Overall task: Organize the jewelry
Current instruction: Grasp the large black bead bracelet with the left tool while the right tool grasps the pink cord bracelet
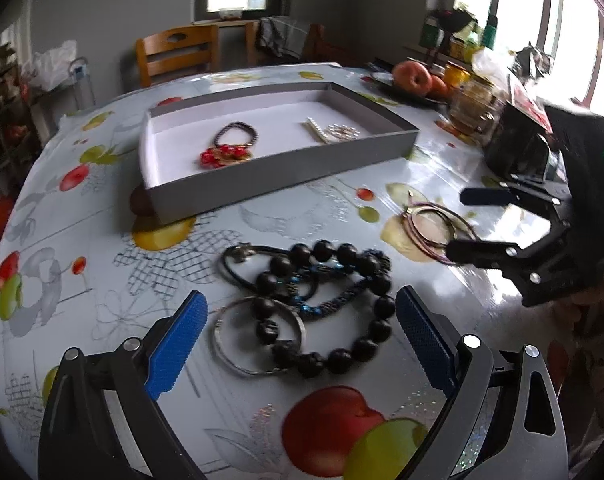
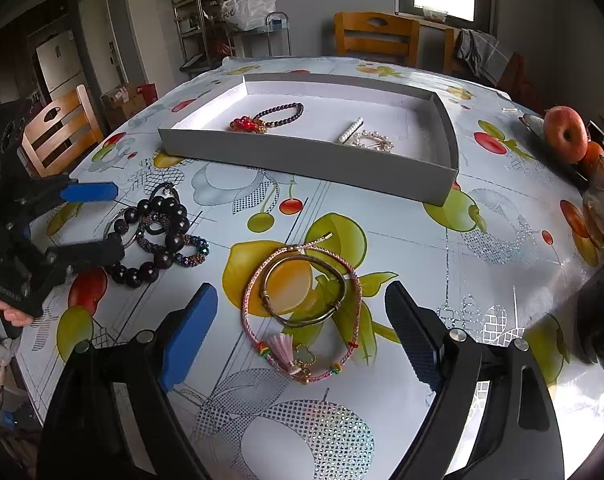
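A grey tray (image 1: 286, 168) (image 2: 302, 156) holds a purple bead bracelet with red charms (image 1: 230, 148) (image 2: 262, 120) and pearl pieces (image 1: 334, 132) (image 2: 366, 138). My left gripper (image 1: 302, 316) is open just above a pile: a black bead bracelet (image 1: 342, 312) (image 2: 162, 236), a silver bangle (image 1: 258, 336) and dark cords (image 1: 238, 264). My right gripper (image 2: 302, 320) is open around a pink braided bracelet (image 2: 302, 312) and a bronze bangle (image 2: 302, 292), which also show in the left wrist view (image 1: 434, 228) between its fingers (image 1: 482, 248).
Fruit on a plate (image 1: 414, 76) (image 2: 566, 136) and jars (image 1: 474, 104) stand at the table's right side. Wooden chairs (image 1: 178, 52) (image 2: 374, 36) stand behind the table. The fruit-print tablecloth (image 1: 102, 240) covers the table.
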`<action>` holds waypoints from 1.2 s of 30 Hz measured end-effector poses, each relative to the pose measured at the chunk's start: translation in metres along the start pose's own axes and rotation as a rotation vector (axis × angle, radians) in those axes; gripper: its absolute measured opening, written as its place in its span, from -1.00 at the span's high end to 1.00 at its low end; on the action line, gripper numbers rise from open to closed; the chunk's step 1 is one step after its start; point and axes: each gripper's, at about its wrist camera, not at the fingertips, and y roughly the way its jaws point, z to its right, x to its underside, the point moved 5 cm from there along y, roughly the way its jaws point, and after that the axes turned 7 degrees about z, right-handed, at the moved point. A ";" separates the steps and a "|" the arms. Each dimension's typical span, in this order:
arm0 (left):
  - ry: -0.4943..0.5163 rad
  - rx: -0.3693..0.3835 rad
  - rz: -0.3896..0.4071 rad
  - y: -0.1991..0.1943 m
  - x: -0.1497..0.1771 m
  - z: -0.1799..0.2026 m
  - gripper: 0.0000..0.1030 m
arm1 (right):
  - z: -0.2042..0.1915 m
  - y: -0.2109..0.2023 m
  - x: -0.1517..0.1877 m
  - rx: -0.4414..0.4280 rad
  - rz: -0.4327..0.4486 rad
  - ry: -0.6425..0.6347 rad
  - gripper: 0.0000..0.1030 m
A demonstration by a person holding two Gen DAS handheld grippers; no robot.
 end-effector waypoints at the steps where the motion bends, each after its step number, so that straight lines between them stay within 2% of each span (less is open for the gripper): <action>1: 0.006 -0.003 -0.001 0.000 0.000 0.001 -0.84 | 0.000 0.000 0.000 0.000 0.002 0.001 -0.64; 9: 0.020 0.014 -0.013 0.005 -0.001 0.009 -0.84 | -0.002 -0.003 0.002 -0.002 0.004 -0.008 -0.64; 13: -0.008 0.008 -0.005 0.007 -0.004 -0.002 -0.78 | -0.002 -0.004 0.002 -0.004 0.005 -0.005 -0.64; 14: -0.019 0.020 -0.005 0.007 -0.004 -0.005 -0.72 | -0.001 -0.004 0.003 -0.003 0.006 -0.004 -0.64; 16: -0.036 0.034 -0.014 0.007 -0.003 -0.008 -0.30 | 0.000 -0.005 0.003 -0.003 0.006 0.001 -0.64; 18: -0.046 0.046 -0.022 0.006 -0.001 -0.011 -0.08 | 0.002 -0.005 0.003 0.000 0.008 0.007 -0.64; 23: -0.030 0.034 -0.033 0.005 0.003 -0.010 0.20 | 0.003 -0.006 0.003 0.009 0.008 0.004 -0.64; 25: -0.032 0.035 -0.039 0.006 0.004 -0.011 0.43 | 0.004 -0.006 0.003 0.016 0.009 0.002 -0.63; 28: -0.029 0.043 -0.050 0.007 0.005 -0.012 0.68 | 0.010 -0.007 0.004 0.031 0.010 0.014 -0.31; 32: -0.031 0.041 -0.053 0.008 0.005 -0.013 0.69 | 0.017 -0.009 0.006 0.045 0.005 0.021 -0.23; 34: -0.042 0.035 -0.055 0.009 0.005 -0.016 0.69 | 0.020 -0.010 0.007 0.051 0.001 0.022 -0.09; 36: -0.044 0.027 -0.058 0.011 0.005 -0.017 0.66 | 0.022 -0.009 0.008 0.052 -0.007 0.024 0.22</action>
